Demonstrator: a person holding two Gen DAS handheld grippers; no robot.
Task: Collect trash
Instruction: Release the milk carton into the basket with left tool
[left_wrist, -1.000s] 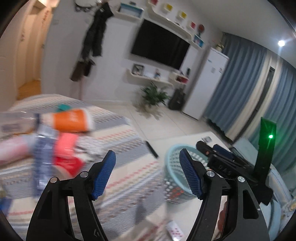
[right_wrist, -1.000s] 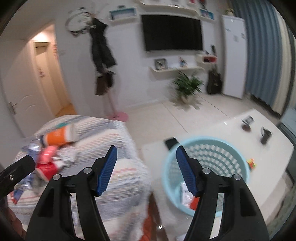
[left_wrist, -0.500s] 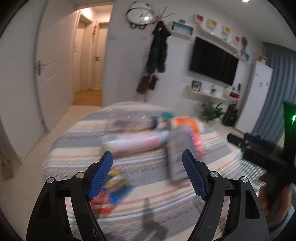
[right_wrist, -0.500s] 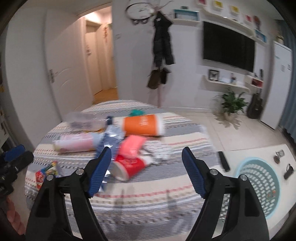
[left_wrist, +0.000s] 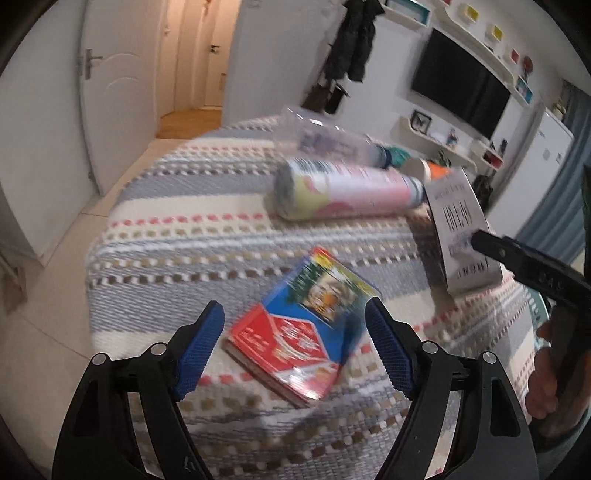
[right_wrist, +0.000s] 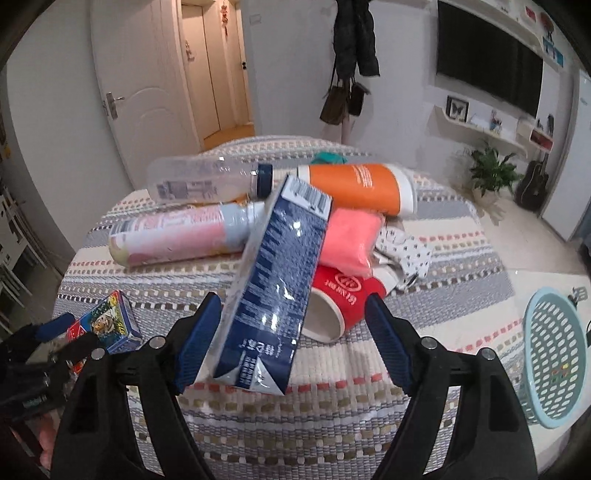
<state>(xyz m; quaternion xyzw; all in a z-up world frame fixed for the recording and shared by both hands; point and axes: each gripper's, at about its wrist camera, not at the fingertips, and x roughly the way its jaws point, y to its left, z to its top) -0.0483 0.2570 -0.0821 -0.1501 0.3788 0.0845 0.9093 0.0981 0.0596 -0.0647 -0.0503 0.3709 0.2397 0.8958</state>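
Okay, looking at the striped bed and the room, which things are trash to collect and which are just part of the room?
For the job:
blue carton
pink bottle
clear bottle
orange cup
red cup
pink packet
small colourful box
blue basket

Just lying about:
television
coat
potted plant
guitar

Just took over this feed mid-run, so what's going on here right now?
A person is collecting trash off a striped bed with two handheld grippers. The left gripper, open, lines up on the small colourful box; the right gripper, also open, frames the dark blue carton. Nothing is held yet. The light blue basket waits at right.
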